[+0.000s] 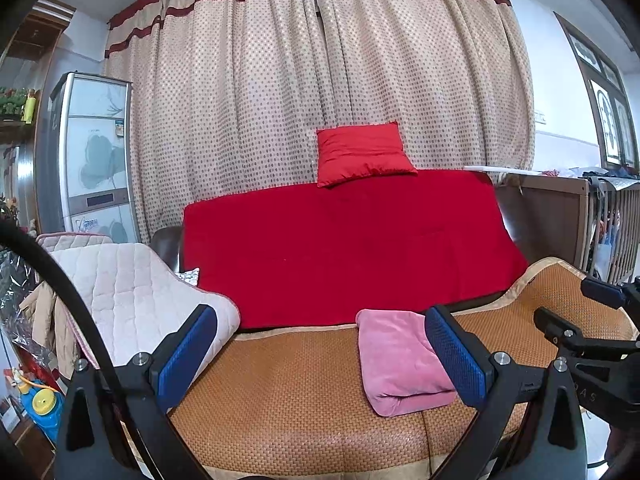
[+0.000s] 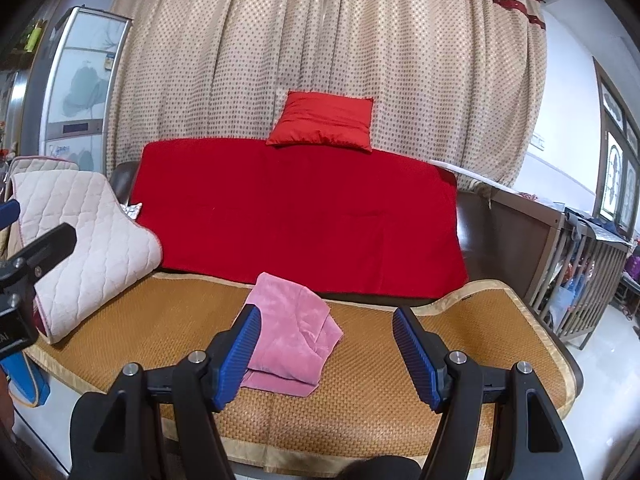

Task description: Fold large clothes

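Observation:
A pink garment (image 1: 400, 360) (image 2: 292, 336) lies folded into a small bundle on the woven mat (image 1: 288, 392) (image 2: 360, 380) that covers the sofa seat. My left gripper (image 1: 320, 356) hovers open in front of the seat; its right finger overlaps the bundle's right edge in the picture, and nothing sits between the pads. My right gripper (image 2: 326, 348) is open too, with the bundle just behind its left finger and only mat between the pads. Each gripper shows at the edge of the other's view.
A red blanket (image 1: 352, 248) (image 2: 300, 216) drapes the sofa back, with a red cushion (image 1: 362, 152) (image 2: 322, 122) on top. A quilted cream pad (image 1: 132, 296) (image 2: 84, 232) covers the left armrest. Dotted curtains hang behind. A wooden crib (image 1: 612, 220) (image 2: 580, 264) stands at the right.

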`<state>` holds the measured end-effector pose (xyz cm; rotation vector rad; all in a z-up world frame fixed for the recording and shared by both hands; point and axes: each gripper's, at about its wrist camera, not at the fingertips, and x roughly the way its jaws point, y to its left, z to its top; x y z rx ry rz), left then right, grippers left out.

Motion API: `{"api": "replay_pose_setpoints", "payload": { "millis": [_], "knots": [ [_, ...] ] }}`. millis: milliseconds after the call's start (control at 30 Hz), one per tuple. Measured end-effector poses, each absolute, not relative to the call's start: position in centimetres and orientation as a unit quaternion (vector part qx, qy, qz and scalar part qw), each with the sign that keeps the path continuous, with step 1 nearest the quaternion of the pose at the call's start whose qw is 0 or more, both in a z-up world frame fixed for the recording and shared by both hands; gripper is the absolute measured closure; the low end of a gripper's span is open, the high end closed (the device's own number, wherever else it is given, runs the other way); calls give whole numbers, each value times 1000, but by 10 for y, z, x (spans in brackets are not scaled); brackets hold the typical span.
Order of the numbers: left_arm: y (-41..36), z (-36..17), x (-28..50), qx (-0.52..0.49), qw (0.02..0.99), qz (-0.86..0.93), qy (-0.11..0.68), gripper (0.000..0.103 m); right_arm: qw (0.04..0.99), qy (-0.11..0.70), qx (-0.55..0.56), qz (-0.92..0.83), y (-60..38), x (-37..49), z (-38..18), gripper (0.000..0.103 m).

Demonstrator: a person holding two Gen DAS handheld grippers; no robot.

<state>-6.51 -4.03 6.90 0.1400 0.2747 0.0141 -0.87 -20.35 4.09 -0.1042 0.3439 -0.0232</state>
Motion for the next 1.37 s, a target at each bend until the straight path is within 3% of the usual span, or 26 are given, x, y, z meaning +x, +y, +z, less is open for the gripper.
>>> {"api": "replay_pose_setpoints", "payload": {
  "millis": [533, 1367],
  "knots": [
    [-38, 50, -40, 61, 984, 2, 170, 0, 977, 208, -53, -8, -203, 18, 25, 31],
    [-31, 13, 61, 46, 975, -5, 218, 0, 962, 259, -89, -12, -177, 120, 1, 31]
  ]
}}
